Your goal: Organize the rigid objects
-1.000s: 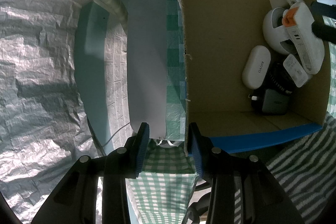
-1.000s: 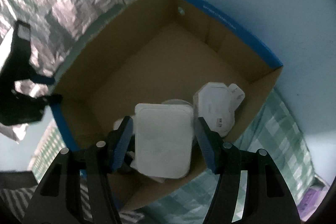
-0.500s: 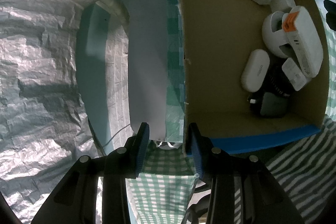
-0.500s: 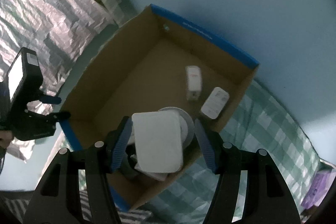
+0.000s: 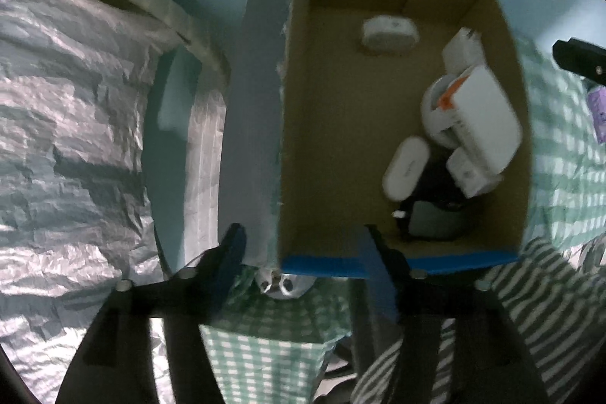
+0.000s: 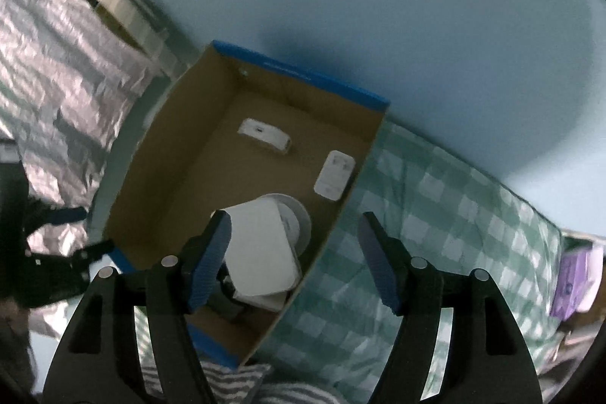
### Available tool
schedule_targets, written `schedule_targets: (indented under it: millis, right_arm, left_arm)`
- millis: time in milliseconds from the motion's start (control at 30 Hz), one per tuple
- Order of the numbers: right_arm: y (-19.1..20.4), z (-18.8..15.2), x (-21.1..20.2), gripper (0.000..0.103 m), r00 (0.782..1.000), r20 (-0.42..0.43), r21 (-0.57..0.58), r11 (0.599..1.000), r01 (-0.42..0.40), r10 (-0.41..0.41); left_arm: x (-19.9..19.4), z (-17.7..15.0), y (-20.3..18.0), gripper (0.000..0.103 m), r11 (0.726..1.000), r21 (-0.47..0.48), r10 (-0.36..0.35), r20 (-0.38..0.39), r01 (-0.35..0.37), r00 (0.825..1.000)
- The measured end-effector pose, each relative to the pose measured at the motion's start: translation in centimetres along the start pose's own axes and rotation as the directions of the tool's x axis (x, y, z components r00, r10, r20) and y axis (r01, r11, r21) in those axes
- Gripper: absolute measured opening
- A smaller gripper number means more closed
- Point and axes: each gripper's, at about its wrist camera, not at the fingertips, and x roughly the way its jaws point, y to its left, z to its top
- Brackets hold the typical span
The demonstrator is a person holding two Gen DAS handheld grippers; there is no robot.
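Cardboard box (image 5: 378,146) (image 6: 212,184) with blue-taped rim sits on the green checked cloth (image 6: 435,233) covering the surface, holding the rigid items. Against one side wall: flat white rectangular device (image 5: 483,118) (image 6: 261,252) lying on top of a round white unit (image 5: 435,116) (image 6: 299,214), orange patch visible where they overlap in the left wrist view. Just beside them a white oval case (image 5: 405,167), a small white adapter (image 5: 467,173), and a dark grey charger block (image 5: 431,220) near the box's closest corner. Farther along the floor of the box, apart from that pile: a white plug adapter (image 5: 462,50) (image 6: 335,175) near the side wall and a white elongated unit (image 5: 390,33) (image 6: 265,135) toward the far end. Left gripper (image 5: 303,264) jaws wide apart, holding nothing, straddling the near corner of the box — one blue pad outside the long wall, the other over the near end wall. A grey flap (image 5: 253,124) runs along the outside of that wall. Right gripper (image 6: 295,260) jaws also spread wide, nothing between them that they touch; it hangs above the box's side wall, pile visible below its left pad, checked cloth under the right. Crinkled silver foil (image 5: 68,139) (image 6: 57,82) lies beyond the box, striped fabric (image 5: 538,309) at the near edge, a purple packet (image 6: 572,279) well off on the cloth. Left view is motion-blurred.
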Motion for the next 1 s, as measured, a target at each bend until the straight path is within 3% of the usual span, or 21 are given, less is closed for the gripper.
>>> schedule_targets:
  millis: [67,300,567,767,933,1000]
  right_arm:
    - [-0.2,0.0,-1.3,0.071,1.0,0.019,0.022,1.0,-0.008,0.008]
    - [-0.4,0.1,-5.7,0.074,0.996,0.091,0.06,0.998,-0.007,0.002]
    - [-0.3,-0.5,-10.4,0.074,0.982,0.186,0.075,0.997,0.024,-0.038]
    - [0.0,-1.3,-13.2,0.074,0.967,0.241,0.08,0.995,0.058,-0.076]
    - [0.1,-2.0,-14.9,0.074,0.957,0.275,0.077,0.994,0.072,-0.091]
    - [0.2,-2.2,-15.3,0.074,0.953,0.285,0.078,0.994,0.082,-0.101]
  left_arm:
    - [-1.3,-0.1,-0.6,0.08,1.0,0.001,0.008,0.037,-0.008,0.999]
    - [-5.4,-0.6,-1.3,0.086,0.999,-0.041,0.013,0.133,-0.008,0.991]
    - [-9.9,-1.6,-1.6,0.091,0.997,-0.078,0.039,0.243,-0.021,0.969]
    - [-12.8,-2.5,-2.0,0.095,0.994,-0.106,0.012,0.318,0.023,0.948]
    - [-14.9,-2.9,-2.8,0.102,0.992,-0.122,0.065,0.387,-0.019,0.92]
    - [-15.1,-2.9,-3.0,0.102,0.993,-0.121,0.049,0.381,-0.003,0.923]
